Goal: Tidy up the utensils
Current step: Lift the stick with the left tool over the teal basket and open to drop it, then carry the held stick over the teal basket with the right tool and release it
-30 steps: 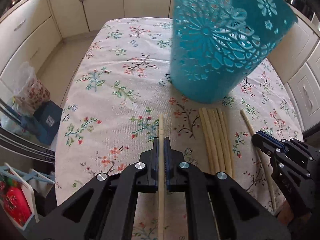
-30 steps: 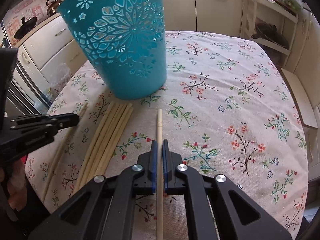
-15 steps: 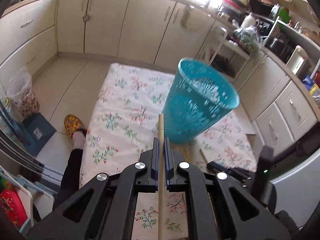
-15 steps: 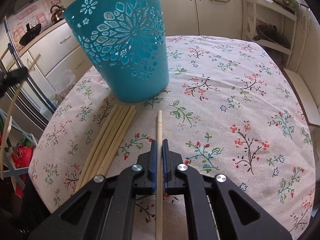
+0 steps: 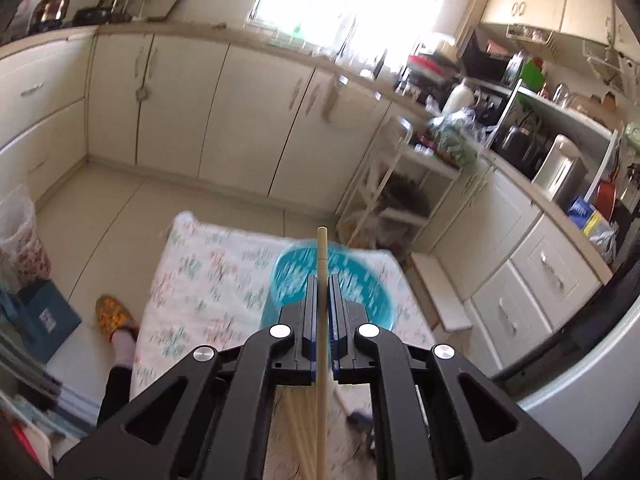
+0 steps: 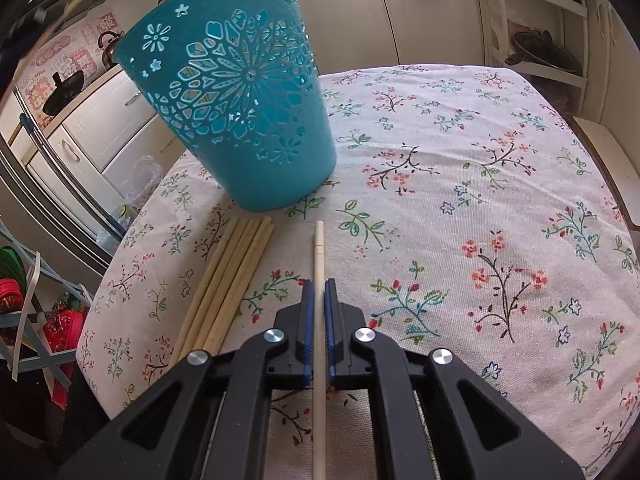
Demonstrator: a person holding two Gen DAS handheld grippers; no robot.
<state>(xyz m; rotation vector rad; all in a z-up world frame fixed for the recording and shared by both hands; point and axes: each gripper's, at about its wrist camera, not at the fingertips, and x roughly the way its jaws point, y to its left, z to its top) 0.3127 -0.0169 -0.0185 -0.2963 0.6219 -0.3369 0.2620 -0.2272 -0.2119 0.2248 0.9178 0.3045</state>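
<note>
My left gripper [image 5: 321, 280] is shut on a wooden chopstick [image 5: 321, 248] and holds it high above the table, its tip over the open mouth of the teal cut-out basket [image 5: 360, 284]. My right gripper [image 6: 319, 286] is shut on another chopstick [image 6: 319, 248], low over the floral tablecloth [image 6: 460, 184], just in front of the basket [image 6: 240, 104]. A bundle of several chopsticks [image 6: 228, 280] lies on the cloth to the left of the right gripper, and shows blurred under the left gripper [image 5: 296, 420].
Cream kitchen cabinets [image 5: 240, 120] line the far wall, with a cluttered counter [image 5: 520, 92] to the right. A white shelf rack [image 5: 396, 184] stands past the table. A slippered foot [image 5: 116, 316] is on the floor at left.
My left gripper has risen steeply with its chopstick, from table level to well above the basket, now looking down at its rim. My right gripper has barely moved.
</note>
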